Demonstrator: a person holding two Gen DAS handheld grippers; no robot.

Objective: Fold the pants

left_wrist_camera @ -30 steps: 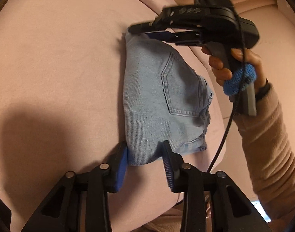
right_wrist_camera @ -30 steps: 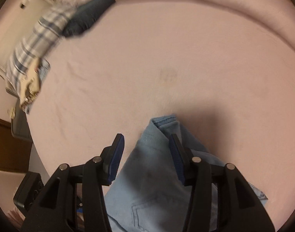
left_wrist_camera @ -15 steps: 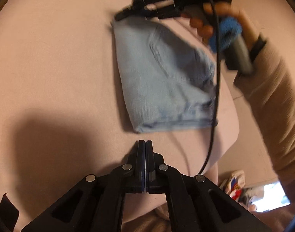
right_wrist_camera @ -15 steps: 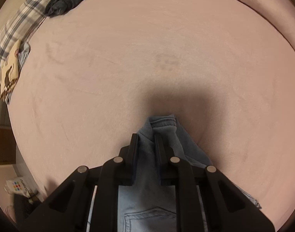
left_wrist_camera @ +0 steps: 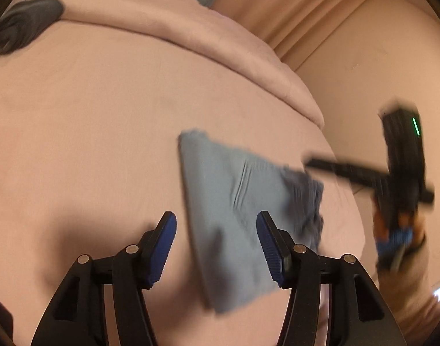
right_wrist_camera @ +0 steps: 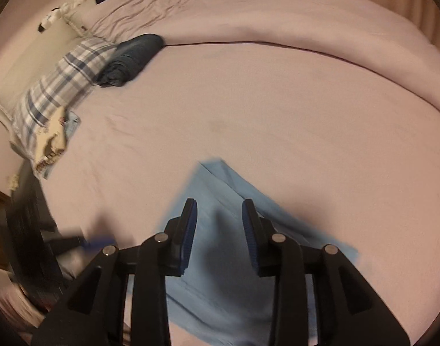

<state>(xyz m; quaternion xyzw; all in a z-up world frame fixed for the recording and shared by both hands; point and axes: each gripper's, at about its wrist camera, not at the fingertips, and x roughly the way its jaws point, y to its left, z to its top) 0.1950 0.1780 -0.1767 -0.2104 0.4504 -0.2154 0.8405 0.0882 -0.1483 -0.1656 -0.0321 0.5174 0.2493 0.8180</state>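
The light blue denim pants (left_wrist_camera: 234,201) lie folded into a small bundle on the pink bed (left_wrist_camera: 90,129). My left gripper (left_wrist_camera: 217,239) is open and empty, held above the bundle's near edge. My right gripper (right_wrist_camera: 220,230) is open and empty above the same bundle (right_wrist_camera: 217,199). From the left wrist view the right gripper (left_wrist_camera: 309,163) shows blurred at the right, off the bundle's far side.
A dark folded garment (right_wrist_camera: 130,57) and a plaid pillow (right_wrist_camera: 55,95) lie at the bed's far left. A rolled pink duvet (right_wrist_camera: 277,14) runs along the back. Curtains (left_wrist_camera: 306,14) hang behind the bed. Dark furniture (right_wrist_camera: 26,230) stands off the left edge.
Both grippers have opened and lifted back from the pants. The right one let go of the bundle's corner; the left was shut half a second ago. The bundle stays on the bed.
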